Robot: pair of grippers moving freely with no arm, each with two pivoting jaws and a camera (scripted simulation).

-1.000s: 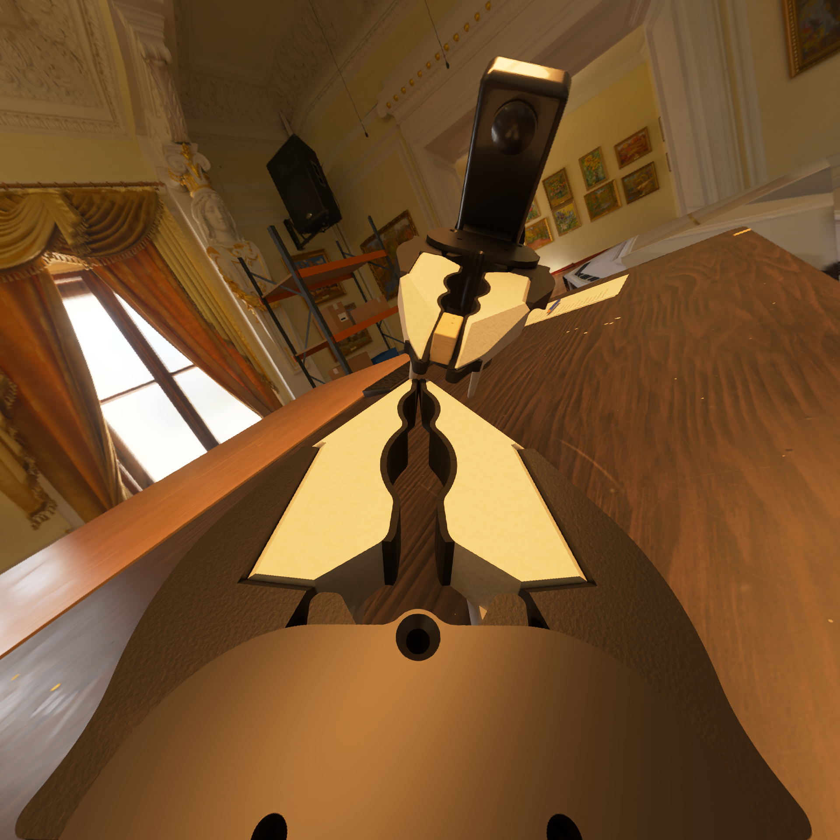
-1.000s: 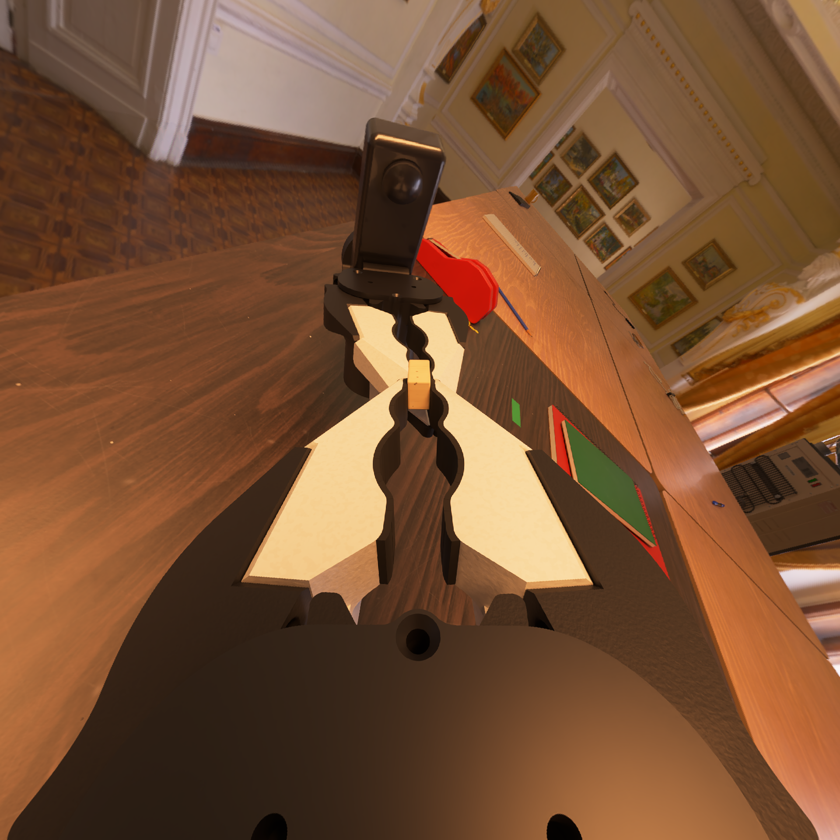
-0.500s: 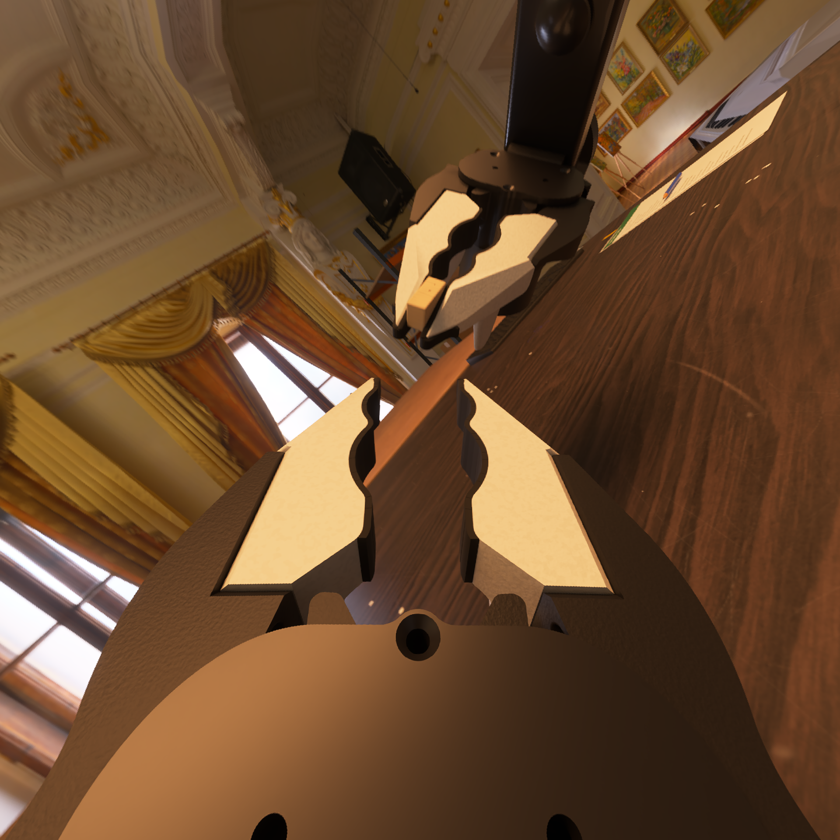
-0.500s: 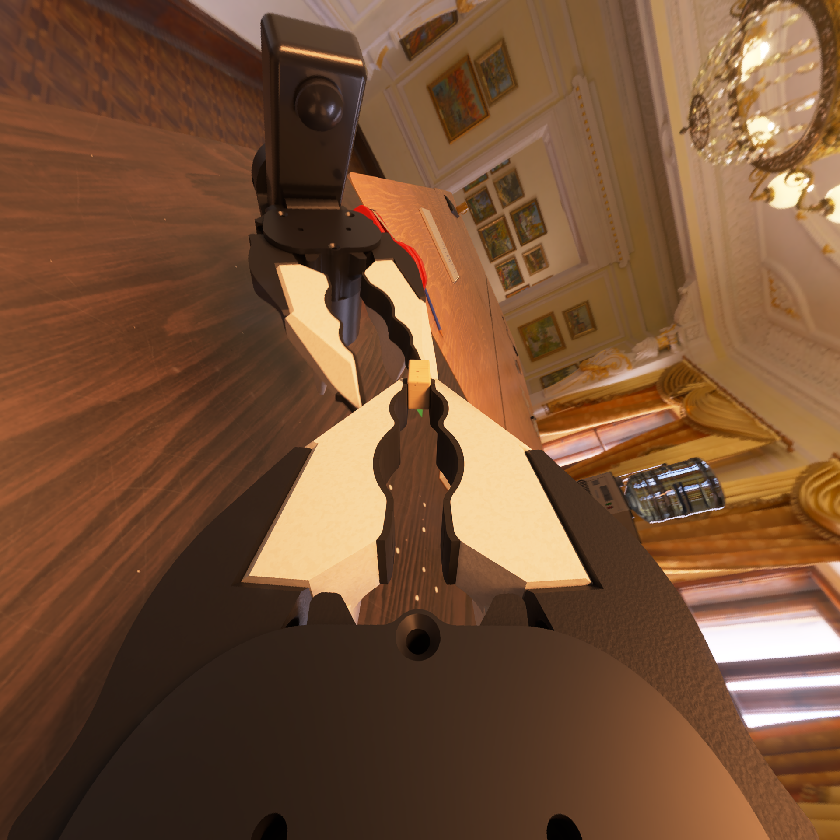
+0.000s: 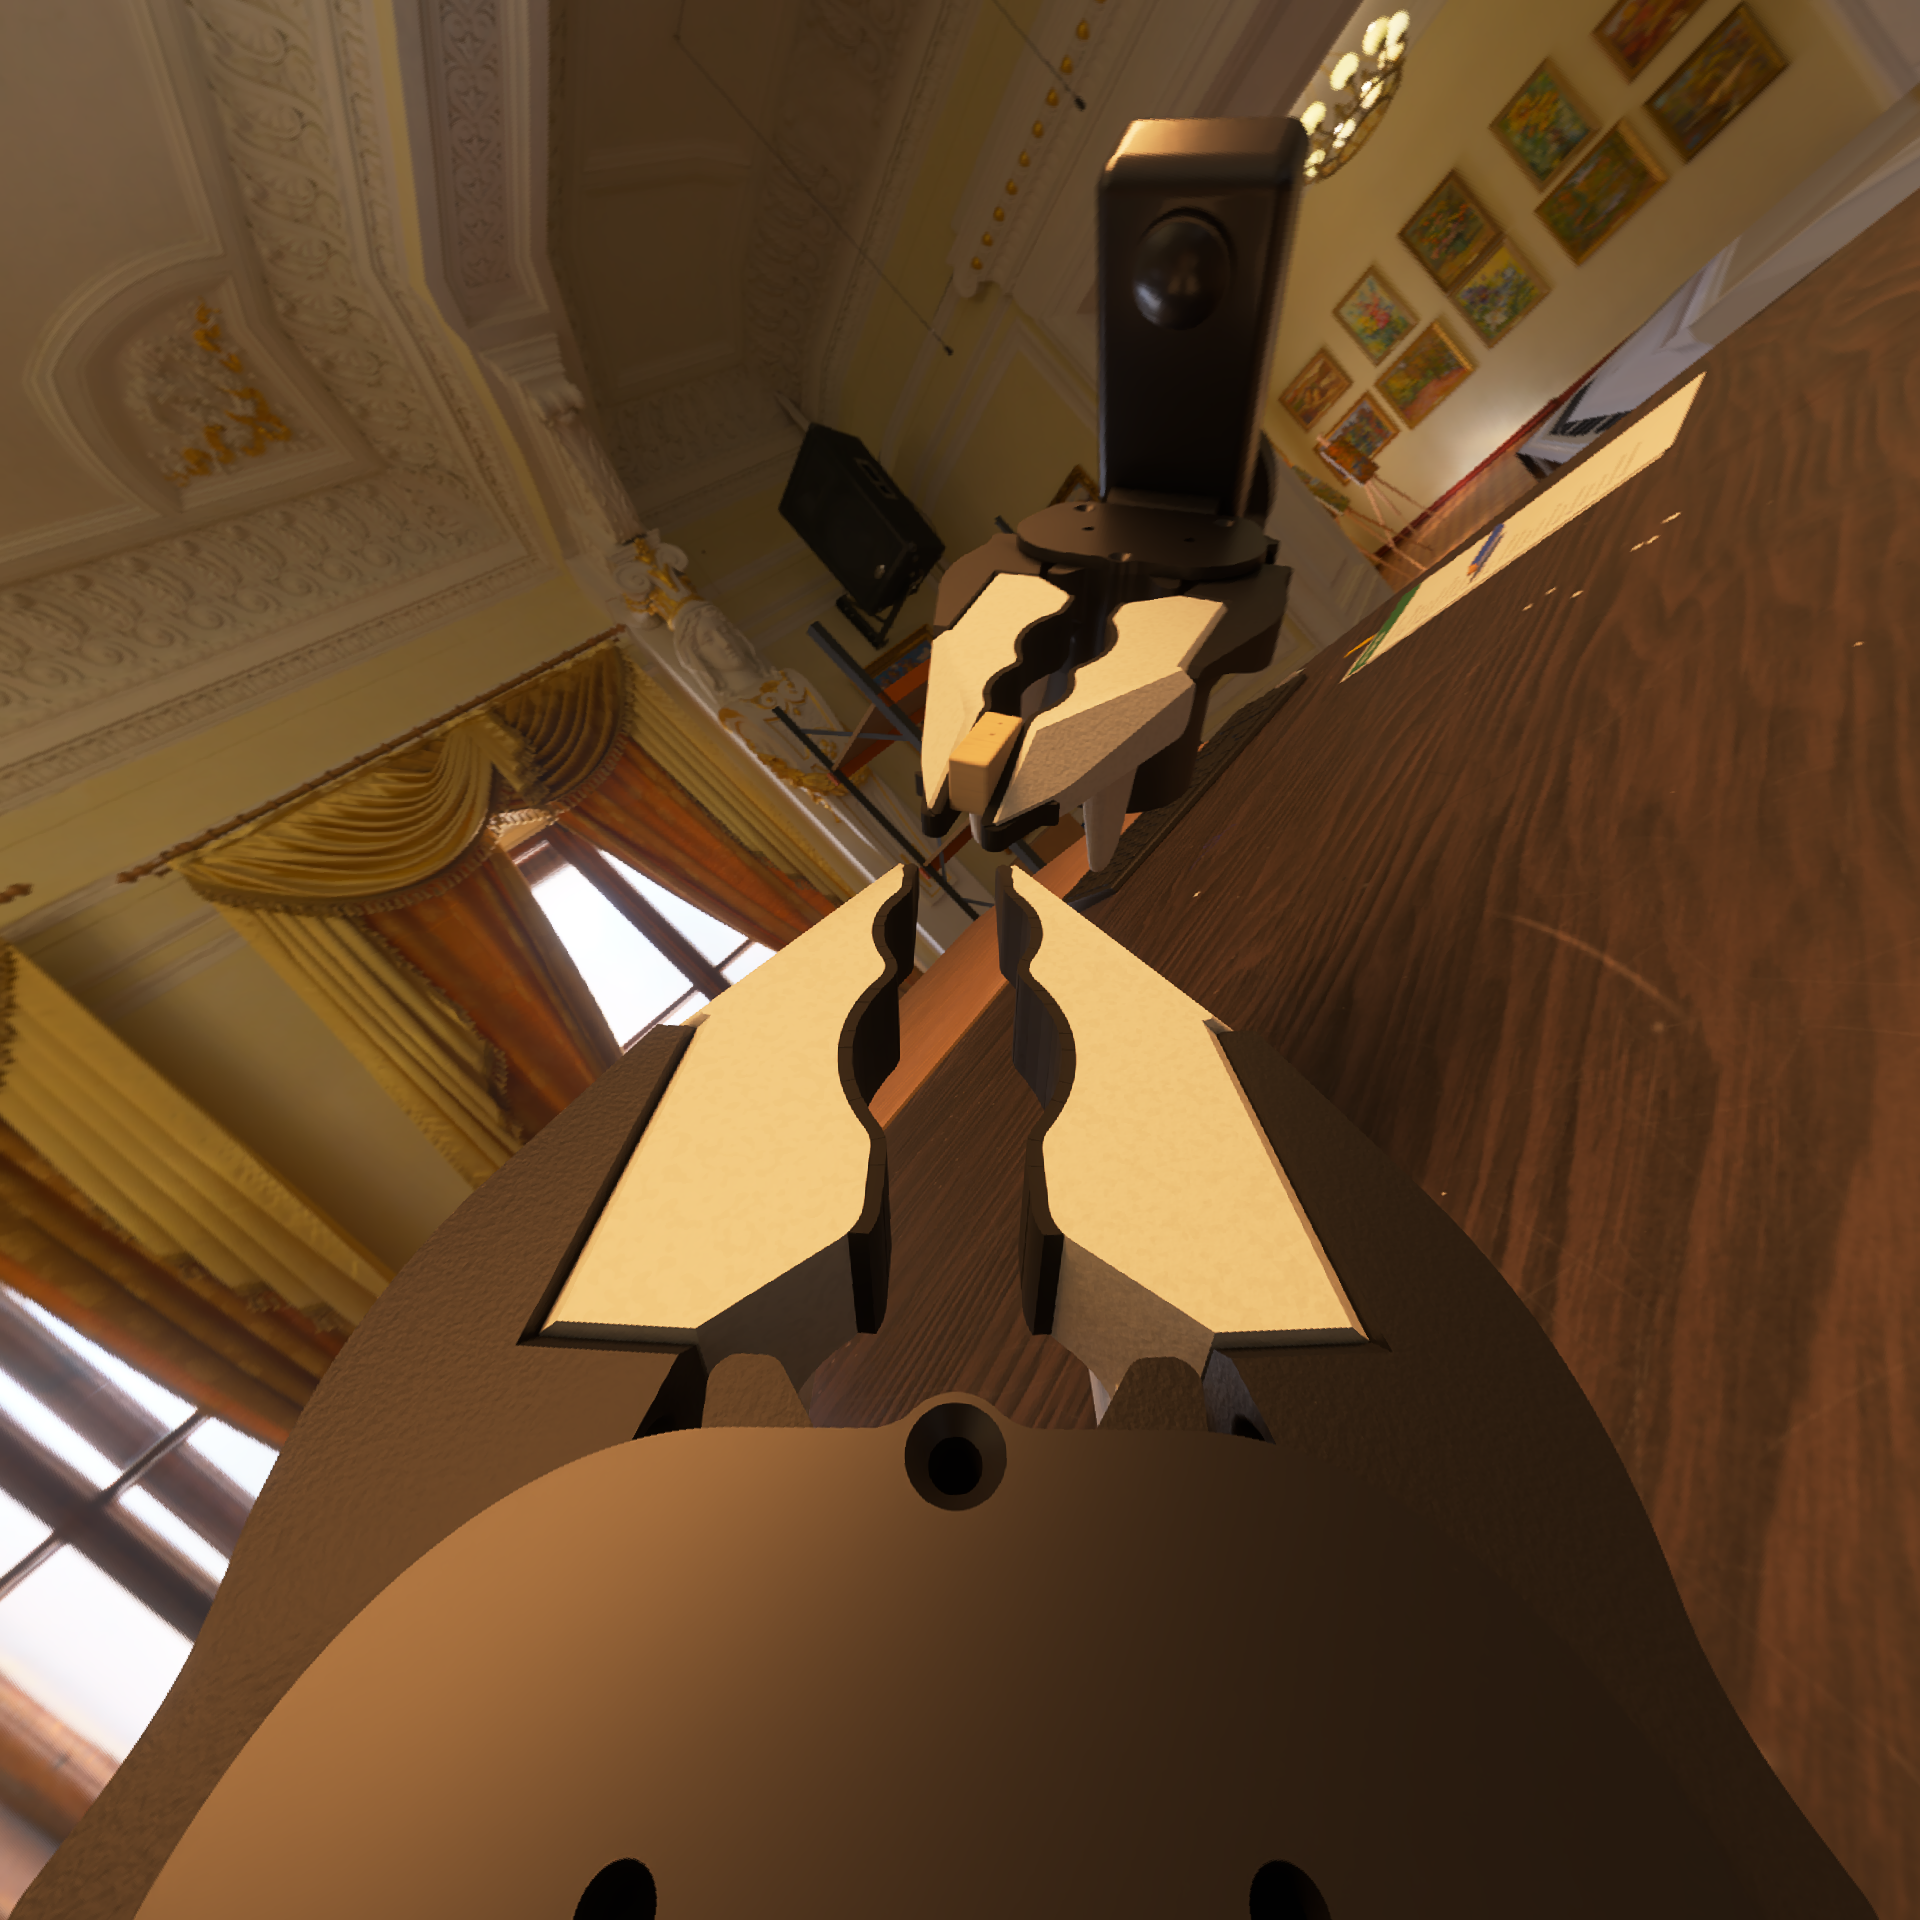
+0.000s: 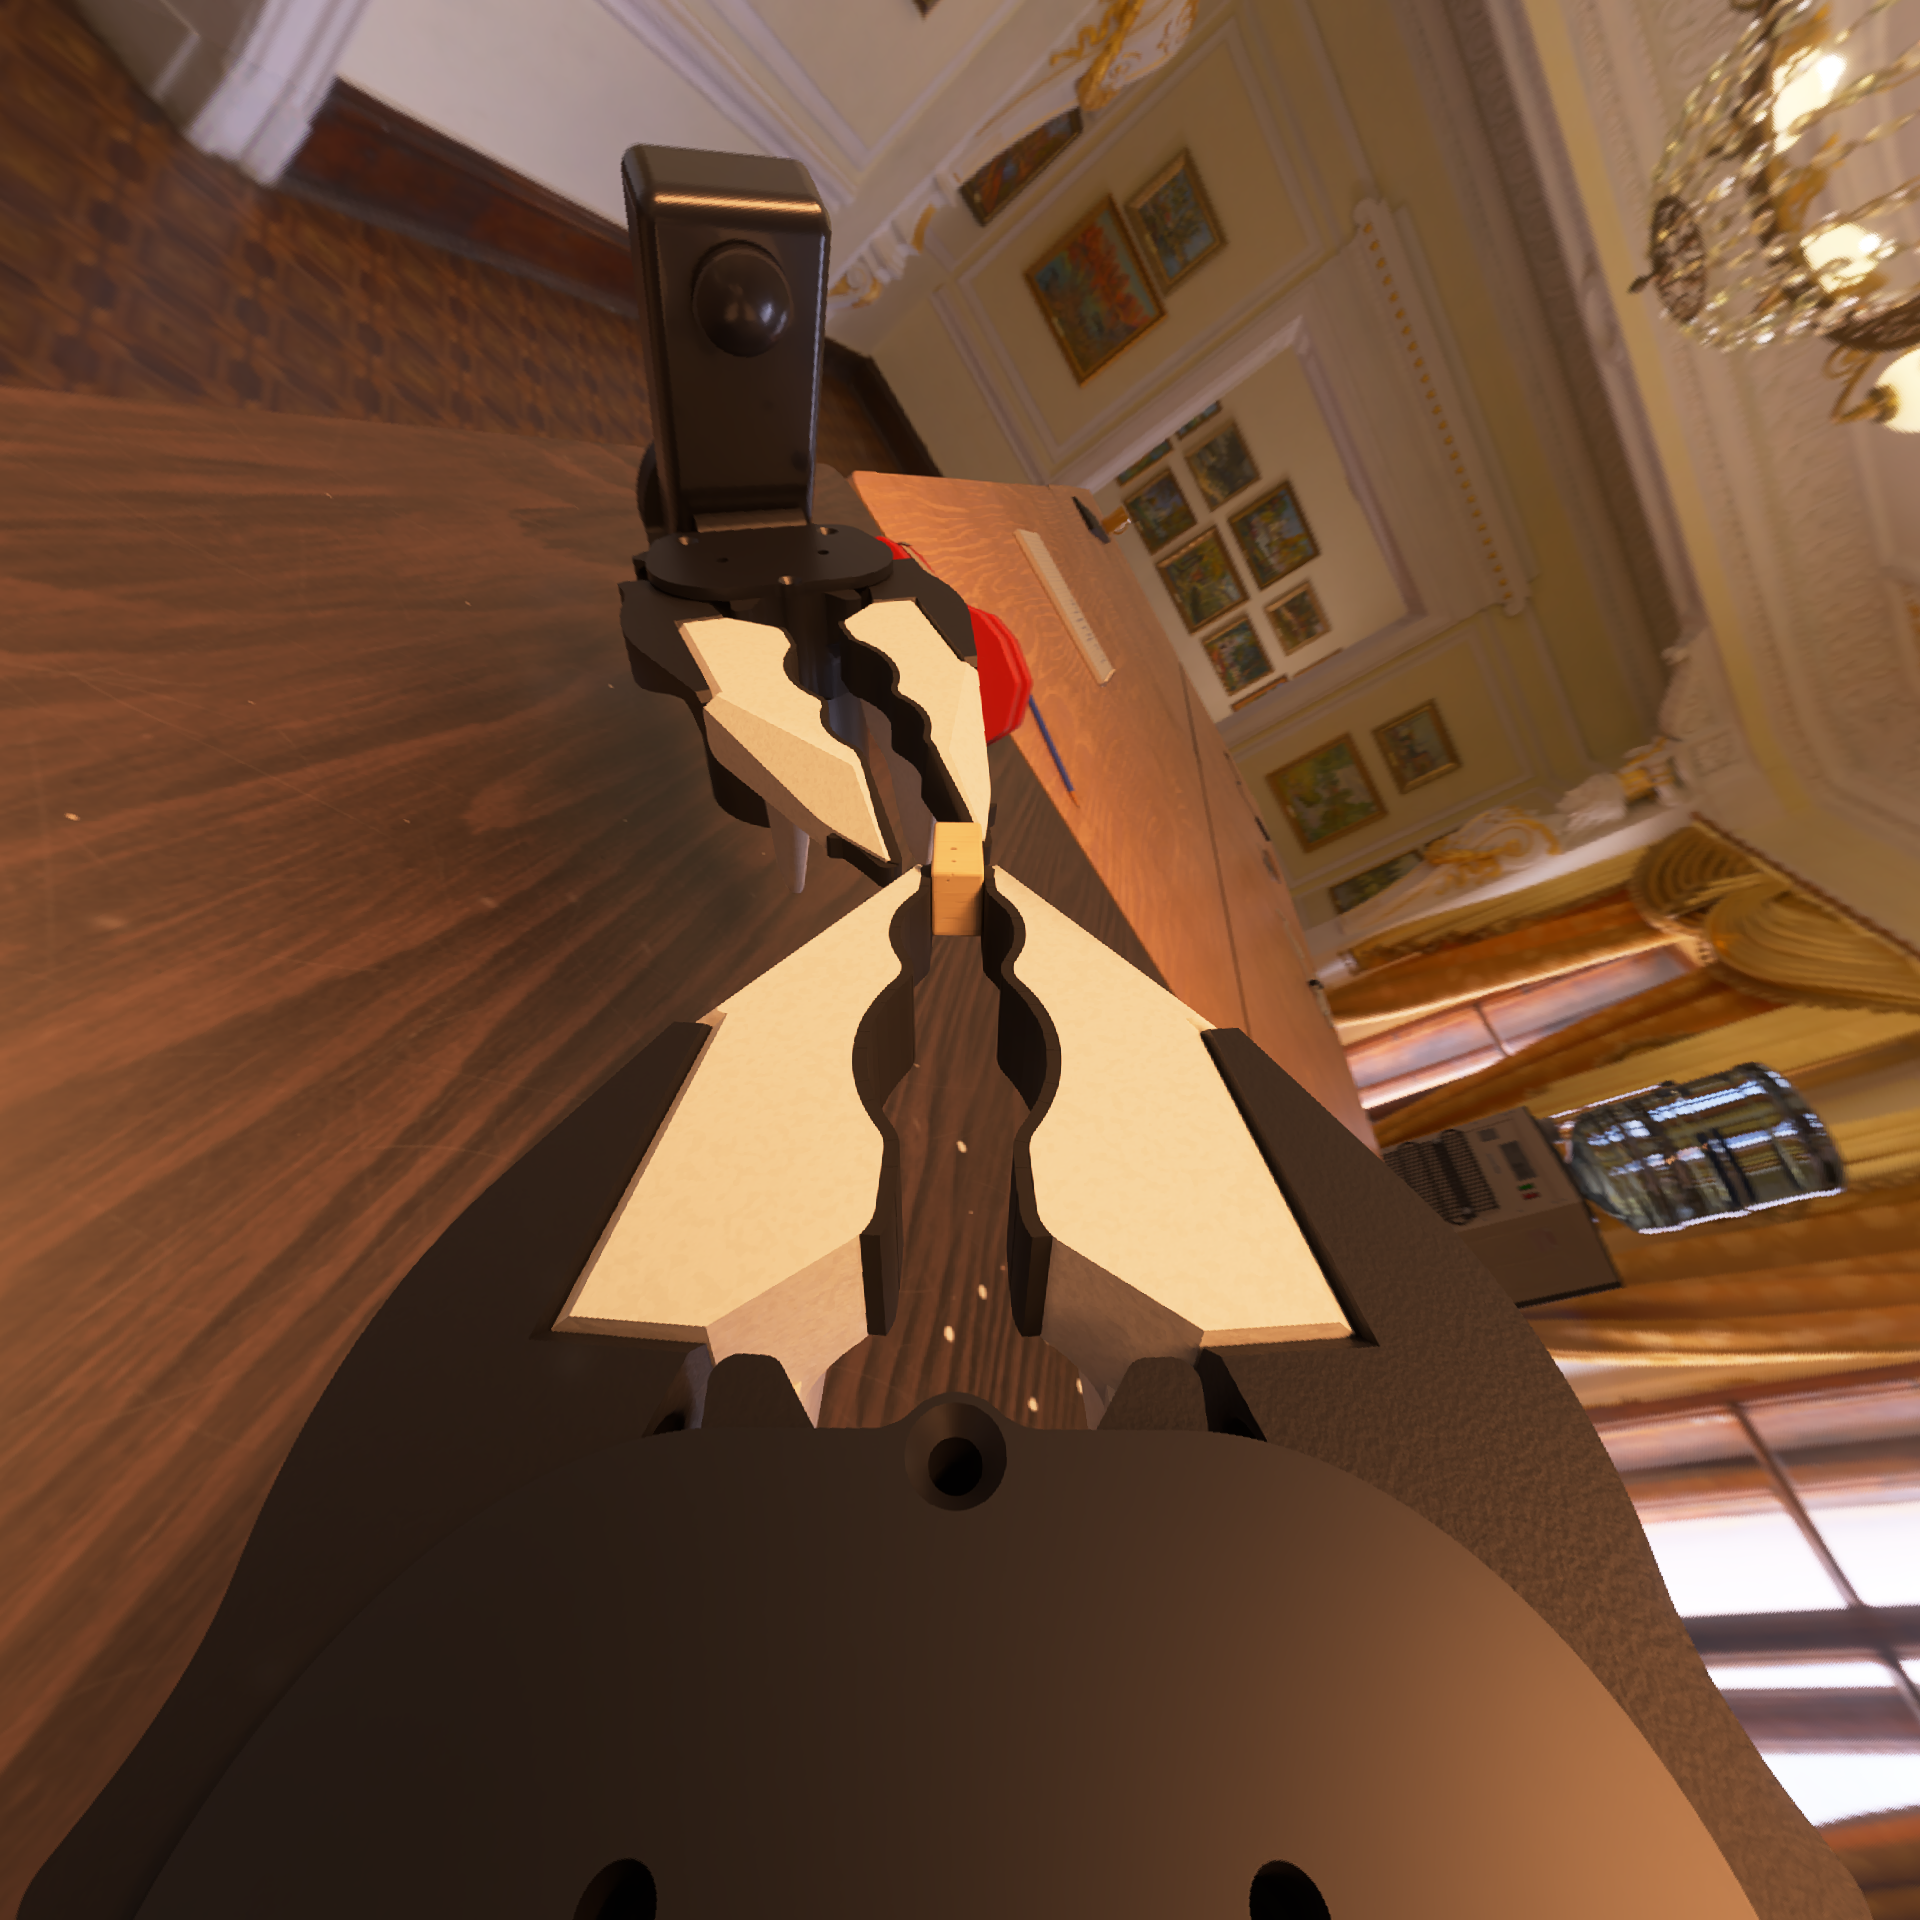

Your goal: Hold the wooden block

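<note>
right gripper (image 6: 954,883): clamped on the wooden block (image 6: 956,878), block pinched at the very fingertips, lifted off the table (image 6: 312,831)
left gripper (image 5: 954,883): fingers apart, nothing between them, tips just short of the block and pointing at it
block: small, pale, upright between the right fingertips; in left wrist view (image 5: 985,750) it sits above the table edge
table: dark wood, below both grippers
red object (image 6: 1003,670): on the table beyond the block, partly hidden
blue pencil (image 6: 1051,743): just beside the red object
</note>
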